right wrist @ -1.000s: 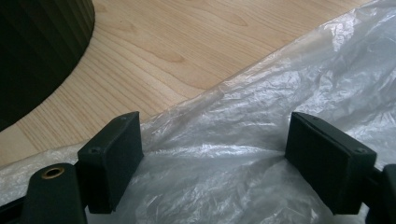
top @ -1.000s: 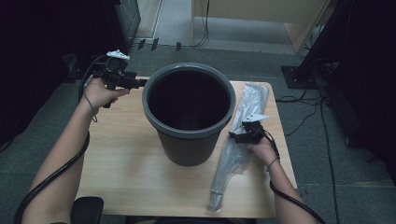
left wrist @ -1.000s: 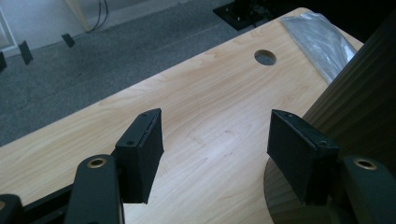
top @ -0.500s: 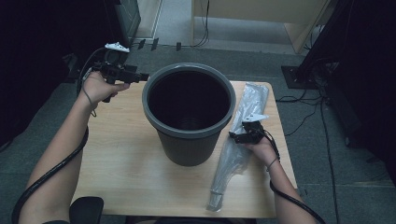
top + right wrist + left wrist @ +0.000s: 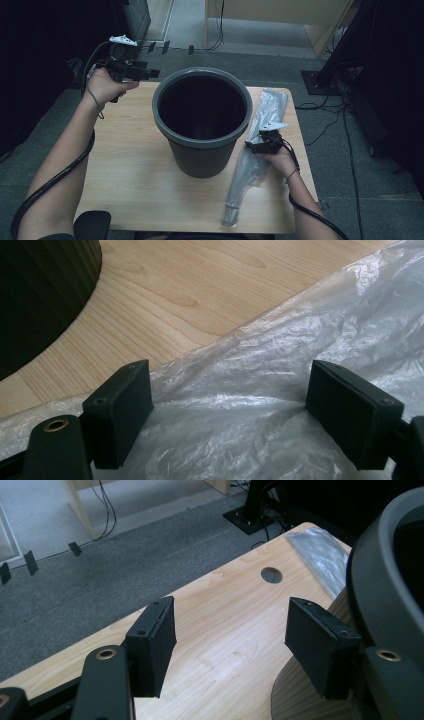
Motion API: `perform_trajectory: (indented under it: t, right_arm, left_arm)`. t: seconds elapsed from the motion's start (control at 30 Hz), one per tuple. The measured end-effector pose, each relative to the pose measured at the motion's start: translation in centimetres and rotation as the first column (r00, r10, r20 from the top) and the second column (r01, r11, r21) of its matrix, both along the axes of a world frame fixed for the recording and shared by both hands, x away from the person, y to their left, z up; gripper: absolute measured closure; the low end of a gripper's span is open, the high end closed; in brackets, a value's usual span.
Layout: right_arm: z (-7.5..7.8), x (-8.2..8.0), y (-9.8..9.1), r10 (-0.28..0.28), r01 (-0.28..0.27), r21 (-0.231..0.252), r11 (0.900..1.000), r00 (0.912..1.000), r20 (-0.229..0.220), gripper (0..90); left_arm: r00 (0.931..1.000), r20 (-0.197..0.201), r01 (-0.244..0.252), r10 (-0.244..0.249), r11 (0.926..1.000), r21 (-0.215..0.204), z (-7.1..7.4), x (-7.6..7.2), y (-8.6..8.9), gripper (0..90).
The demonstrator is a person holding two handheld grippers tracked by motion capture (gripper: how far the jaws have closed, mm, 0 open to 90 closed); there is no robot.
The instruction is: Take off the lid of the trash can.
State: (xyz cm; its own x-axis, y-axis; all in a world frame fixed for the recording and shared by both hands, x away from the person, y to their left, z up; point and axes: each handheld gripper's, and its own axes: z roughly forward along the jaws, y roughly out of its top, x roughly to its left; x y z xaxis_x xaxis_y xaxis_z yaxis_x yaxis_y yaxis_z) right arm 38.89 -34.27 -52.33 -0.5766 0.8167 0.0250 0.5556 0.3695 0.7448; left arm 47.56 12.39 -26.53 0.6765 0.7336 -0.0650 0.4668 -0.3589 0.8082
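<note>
Thin clear bag (image 5: 245, 175) flat on the table (image 5: 130, 165), just right of the bin (image 5: 210, 143), under the right tongs (image 5: 252, 146), wide open and low over the plastic, pinching nothing yet. Could grab too little of the slippery plastic and drop it on the way up, or squeeze both layers together and keep the mouth shut, or bump the bin so close by. Left tongs (image 5: 150, 74) up beside the bin's rim, wide open and empty too, so could tip the bin over if swung in too fast.
</note>
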Motion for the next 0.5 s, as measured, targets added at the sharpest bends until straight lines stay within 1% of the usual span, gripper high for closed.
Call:
perform_trajectory:
  t: [0.13, 0.37, 0.5]
  right_arm:
    - [0.0, 0.0, 0.0, 0.0, 0.0, 0.0, 1.0, 1.0, 0.0, 18.3]
    - [0.0, 0.0, 0.0, 0.0, 0.0, 0.0, 1.0, 1.0, 0.0, 18.3]
    - [0.0, 0.0, 0.0, 0.0, 0.0, 0.0, 1.0, 1.0, 0.0, 18.3]
  left_arm:
    - [0.9999, 0.016, 0.002, -0.002, 1.0, -0.01, 0.8, 0.0, -0.2, 36.0]
    - [0.9997, 0.02, 0.012, -0.011, 0.9997, -0.021, 1.6, 0.0, -0.8, 36.0]
    - [0.9995, 0.024, 0.022, -0.022, 0.9996, -0.02, 2.0, -0.1, -1.2, 35.9]
